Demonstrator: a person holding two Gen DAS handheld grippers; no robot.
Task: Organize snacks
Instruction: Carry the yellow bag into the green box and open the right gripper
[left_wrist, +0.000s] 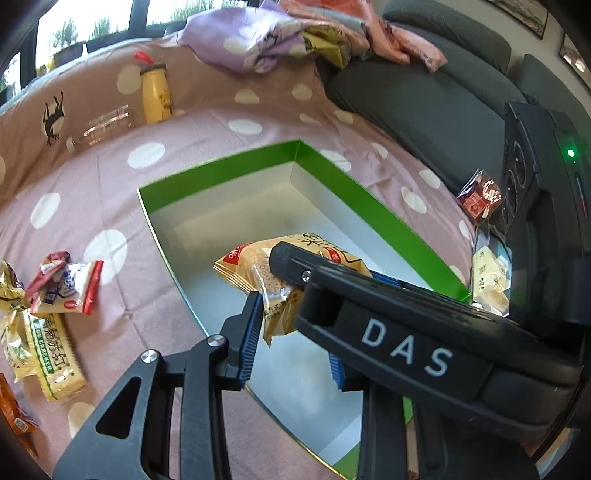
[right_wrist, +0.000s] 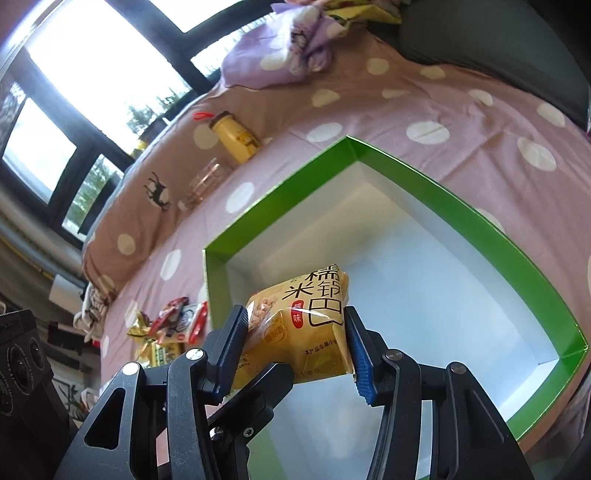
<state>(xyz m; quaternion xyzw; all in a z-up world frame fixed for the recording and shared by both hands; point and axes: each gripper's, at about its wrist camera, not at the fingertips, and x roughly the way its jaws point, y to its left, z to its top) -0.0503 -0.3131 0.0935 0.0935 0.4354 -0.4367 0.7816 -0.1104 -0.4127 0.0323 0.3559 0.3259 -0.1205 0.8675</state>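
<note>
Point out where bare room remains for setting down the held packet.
The green box is bare inside, white floor free between all four walls. Cloth between box and yellow bottle is also open. It is crowded at the snack pile left of the box.

Lots of room in the box, crowded on the sides

I see the green box (right_wrist: 424, 192) wide open on top, and its white floor is bare, so I can go straight down there. My other gripper (left_wrist: 402, 332) crosses in front and blocks the near side. A snack pile (left_wrist: 48, 306) sits left of the box. A yellow bottle (right_wrist: 236, 142) and a glass (right_wrist: 205, 181) stand far behind.
</note>
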